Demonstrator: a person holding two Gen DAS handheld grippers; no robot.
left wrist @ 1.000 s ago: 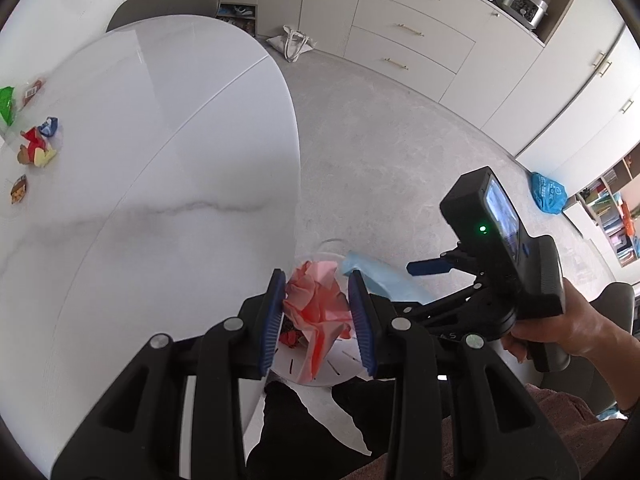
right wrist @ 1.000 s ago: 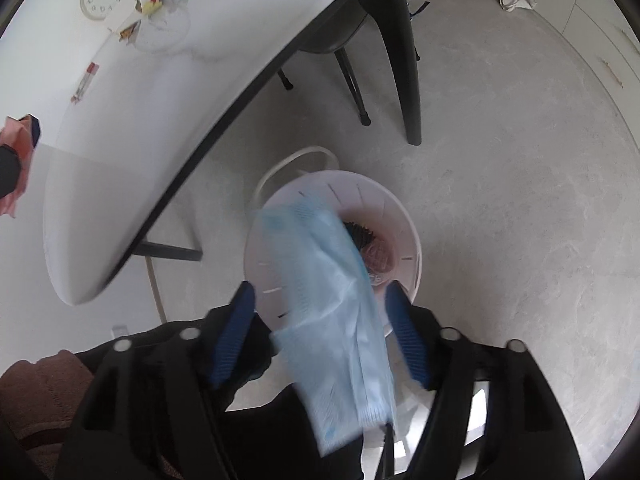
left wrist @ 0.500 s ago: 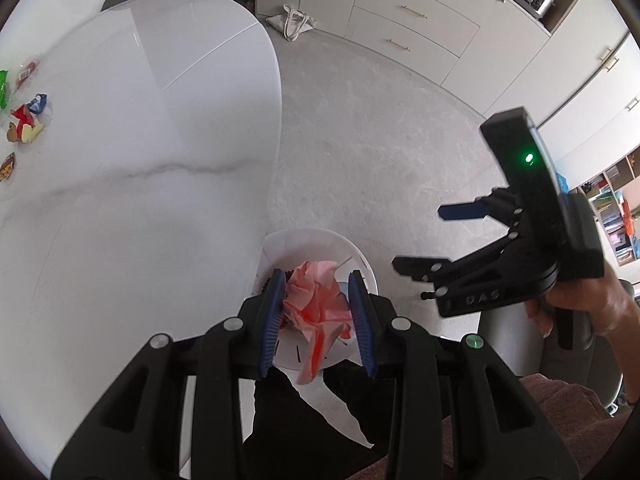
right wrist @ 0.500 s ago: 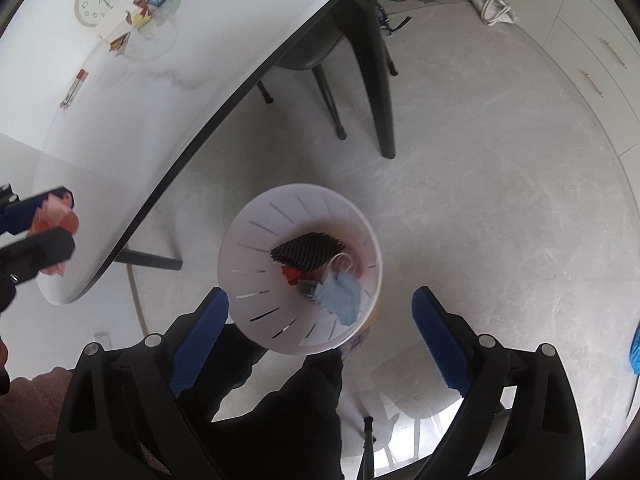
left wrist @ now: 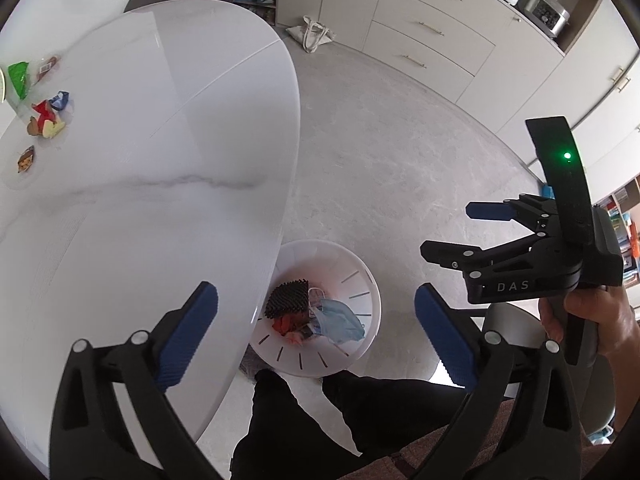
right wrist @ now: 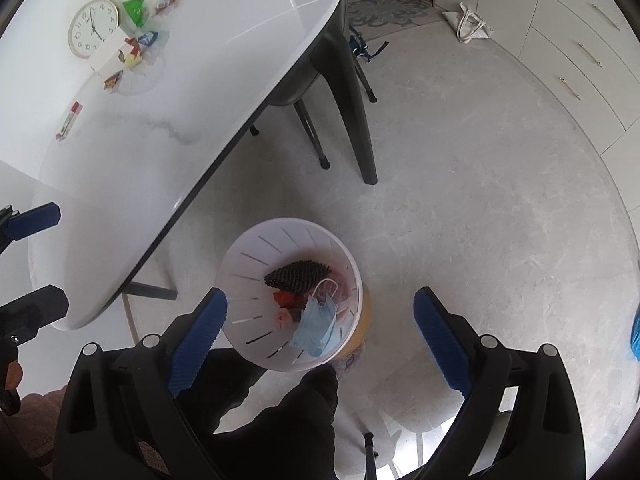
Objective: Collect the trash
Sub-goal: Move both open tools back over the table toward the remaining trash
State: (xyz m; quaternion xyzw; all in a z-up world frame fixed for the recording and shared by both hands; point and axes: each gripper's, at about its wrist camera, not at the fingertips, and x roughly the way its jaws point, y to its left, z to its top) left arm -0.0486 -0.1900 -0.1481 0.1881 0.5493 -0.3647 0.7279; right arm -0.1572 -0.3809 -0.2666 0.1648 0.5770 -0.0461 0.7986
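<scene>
Left hand-held gripper (left wrist: 316,334), lower centre of its own view, jaws opening with nothing between the blue pads; poised over the white slotted plastic bin (left wrist: 362,280) on the grey floor. Right hand-held gripper (right wrist: 320,338) likewise released, spread wide above the same bin, empty; seen also at the right edge of the left view (left wrist: 466,232), held in a hand (left wrist: 588,320).

Done, judging by what lies in the bin: pale blue face mask (right wrist: 318,328), black bumpy mesh piece (right wrist: 298,274), red and pink crumpled scraps (right wrist: 286,300), all resting at the bottom.

Left to do, judging by the white marble surface (right wrist: 160,168): green wrapper (right wrist: 135,11), small blue wrapper (right wrist: 148,39), red and yellow wrapper bits (right wrist: 130,56), small orange packet (right wrist: 113,79) and flat red-and-white packet (right wrist: 70,120), clustered in the upper left of the right view beside a round white wall clock (right wrist: 93,28) lying flat. Probably roughly midway: several pieces binned, several more waiting well apart from the bin.
</scene>
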